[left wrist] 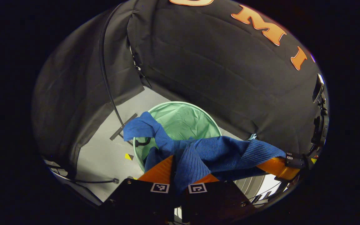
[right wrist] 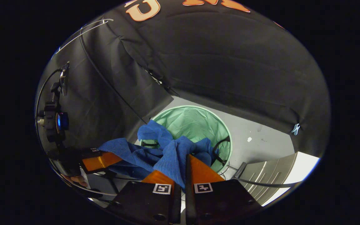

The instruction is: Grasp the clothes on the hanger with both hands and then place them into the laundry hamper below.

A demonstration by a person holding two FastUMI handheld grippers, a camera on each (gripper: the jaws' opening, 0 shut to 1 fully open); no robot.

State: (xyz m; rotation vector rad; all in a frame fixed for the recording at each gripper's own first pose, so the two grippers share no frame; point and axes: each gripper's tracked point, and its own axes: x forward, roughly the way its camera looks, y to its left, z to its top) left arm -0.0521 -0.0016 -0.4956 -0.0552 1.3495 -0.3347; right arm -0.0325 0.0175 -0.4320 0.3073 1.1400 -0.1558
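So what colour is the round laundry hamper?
Pale mint green fabric laundry hamper, clearest in the right gripper view.

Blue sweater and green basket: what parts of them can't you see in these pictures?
- Blue sweater: its middle is covered by the left gripper in the left gripper view, and by the right gripper in the right gripper view.
- Green hamper: the sweater hides its near rim and much of its bottom in both views.
- Hamper handle: the sweater covers part of it.
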